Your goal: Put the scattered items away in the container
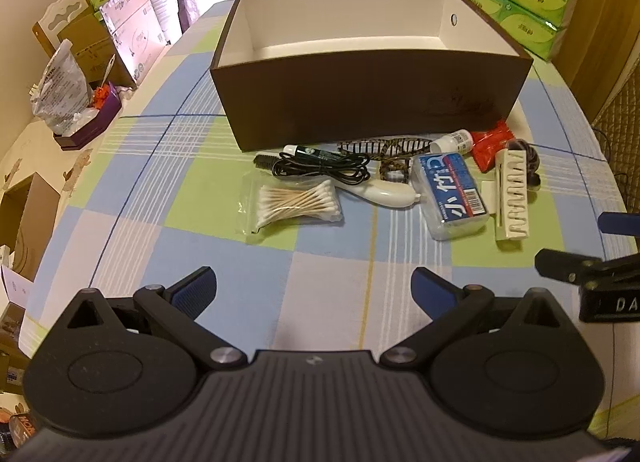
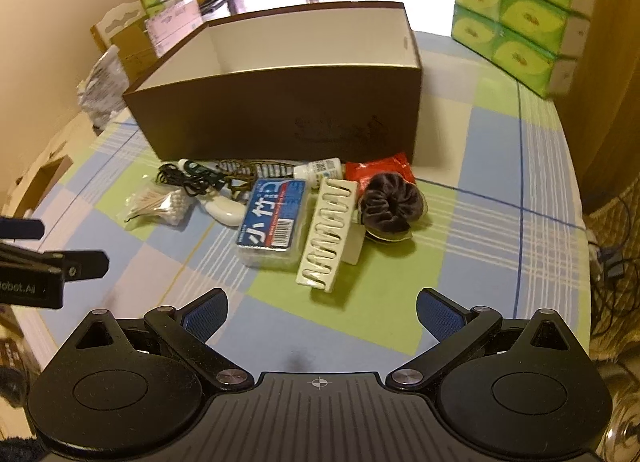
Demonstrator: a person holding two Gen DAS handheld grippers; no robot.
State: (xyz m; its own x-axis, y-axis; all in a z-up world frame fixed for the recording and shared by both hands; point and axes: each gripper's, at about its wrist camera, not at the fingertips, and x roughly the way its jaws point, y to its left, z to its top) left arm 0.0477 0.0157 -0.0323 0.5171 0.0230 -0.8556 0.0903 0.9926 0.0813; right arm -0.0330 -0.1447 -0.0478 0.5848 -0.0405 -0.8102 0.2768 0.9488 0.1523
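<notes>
Scattered items lie bunched against the near wall of the brown box [image 2: 280,117], which looks empty. My right gripper [image 2: 318,314], jaws wide and empty, is nearest the white slotted comb [image 2: 326,234], lengthwise toward me. My left gripper [image 1: 314,294] also gapes empty. The blue case [image 2: 274,217] reads "小竹".

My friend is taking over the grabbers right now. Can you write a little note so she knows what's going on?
Left gripper: open, holding nothing, above the tablecloth.
Right gripper: open, holding nothing too.
The brown box looks empty as far as its inside shows.
Everything sits on the table in front of the box: cotton swab bag, black cable, blue-label case, white comb, dark scrunchie, red packet, small white bottle.
Done: nothing yet.
Left: pick up every item and put it into the box.
</notes>
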